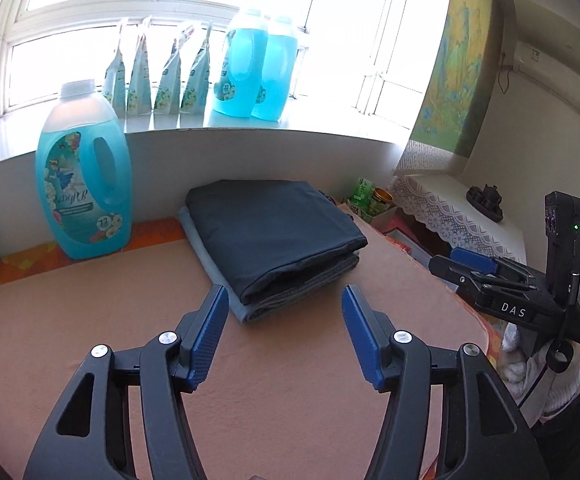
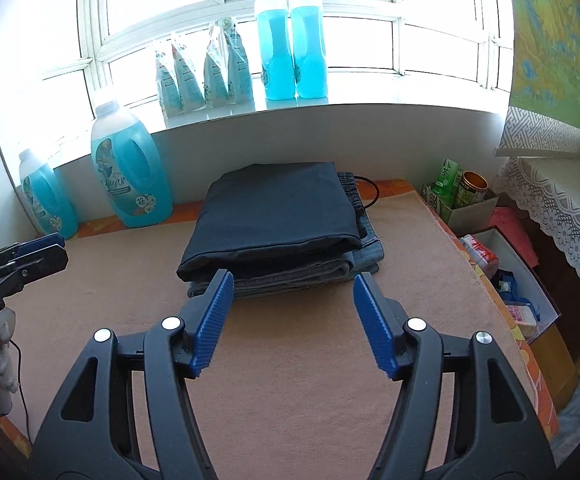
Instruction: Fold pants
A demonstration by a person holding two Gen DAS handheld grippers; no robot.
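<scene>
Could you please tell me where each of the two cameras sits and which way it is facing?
Left wrist: on the left hand-held gripper, looking forward over the tan cloth at the folded dark pants below the window; its own open fingers show, with the right hand-held gripper at the right edge.
Right wrist: on the right hand-held gripper, facing the same stack head-on; its open fingers show, with the left hand-held gripper at the left edge.
Shared: pants, blue detergent bottles, windowsill.

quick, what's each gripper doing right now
left gripper: open, empty
right gripper: open, empty, near the dark navy folded pants
</scene>
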